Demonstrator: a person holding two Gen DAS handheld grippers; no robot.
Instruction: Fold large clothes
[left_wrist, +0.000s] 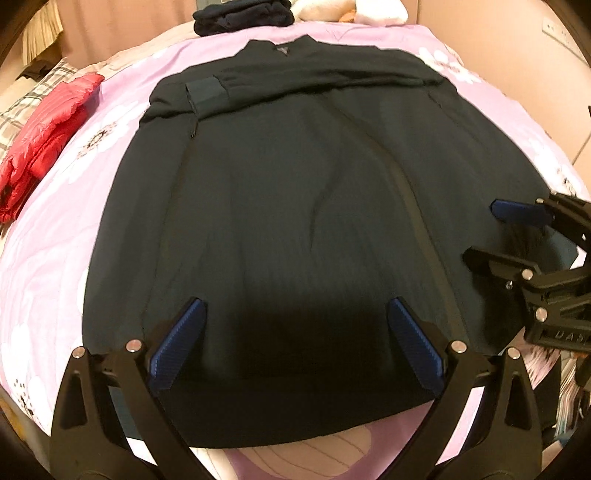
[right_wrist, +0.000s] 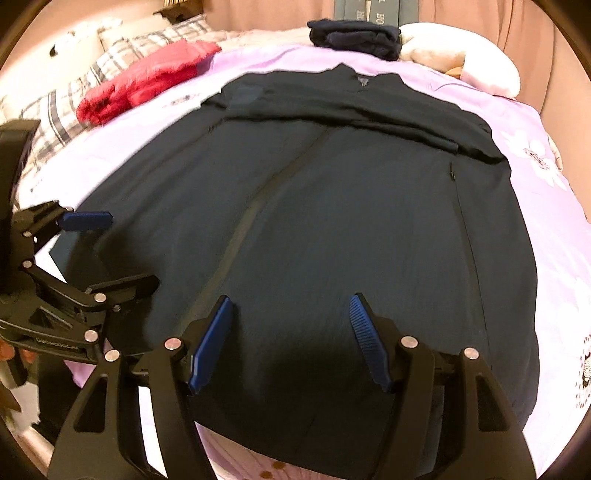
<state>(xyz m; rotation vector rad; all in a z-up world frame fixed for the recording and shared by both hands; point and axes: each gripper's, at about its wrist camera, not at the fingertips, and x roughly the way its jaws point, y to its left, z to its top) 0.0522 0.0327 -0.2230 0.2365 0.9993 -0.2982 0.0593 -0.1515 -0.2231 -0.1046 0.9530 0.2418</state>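
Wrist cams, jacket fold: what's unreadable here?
- Dark zip jacket hem: in shadow behind the open left gripper, left view.
- Folded navy garment: cut off by the top edge, left view.
- Red puffer jacket: blurred, right view.
- Right gripper, open: hides the near hem, right view.

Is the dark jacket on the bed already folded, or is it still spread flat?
Partly folded: the dark jacket body lies spread on the bed, with sleeves folded across its top.
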